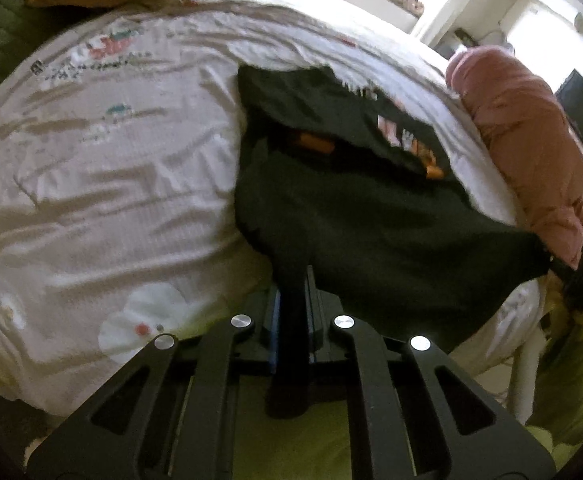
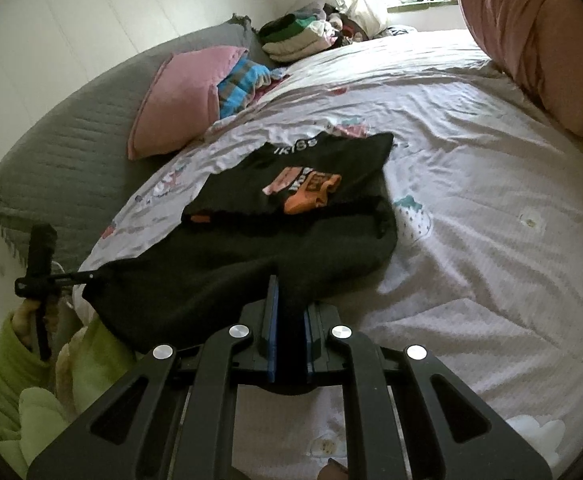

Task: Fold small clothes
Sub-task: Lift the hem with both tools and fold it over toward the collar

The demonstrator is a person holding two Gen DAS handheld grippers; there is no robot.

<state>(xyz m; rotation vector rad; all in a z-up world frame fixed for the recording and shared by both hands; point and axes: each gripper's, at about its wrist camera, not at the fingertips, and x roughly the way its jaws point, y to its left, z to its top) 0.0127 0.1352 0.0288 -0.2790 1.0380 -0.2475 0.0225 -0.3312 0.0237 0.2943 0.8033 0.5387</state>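
Right wrist view: the right gripper (image 2: 290, 320) is clamped on the near hem of a black T-shirt (image 2: 291, 224) lying on the bed (image 2: 491, 200). The shirt stretches away lengthwise. The left gripper (image 2: 91, 276) pinches the other hem corner.

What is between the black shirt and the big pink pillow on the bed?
Only bare printed bedsheet. In the right wrist view nothing else lies between the black shirt and the long pink pillow at the bed's edge.
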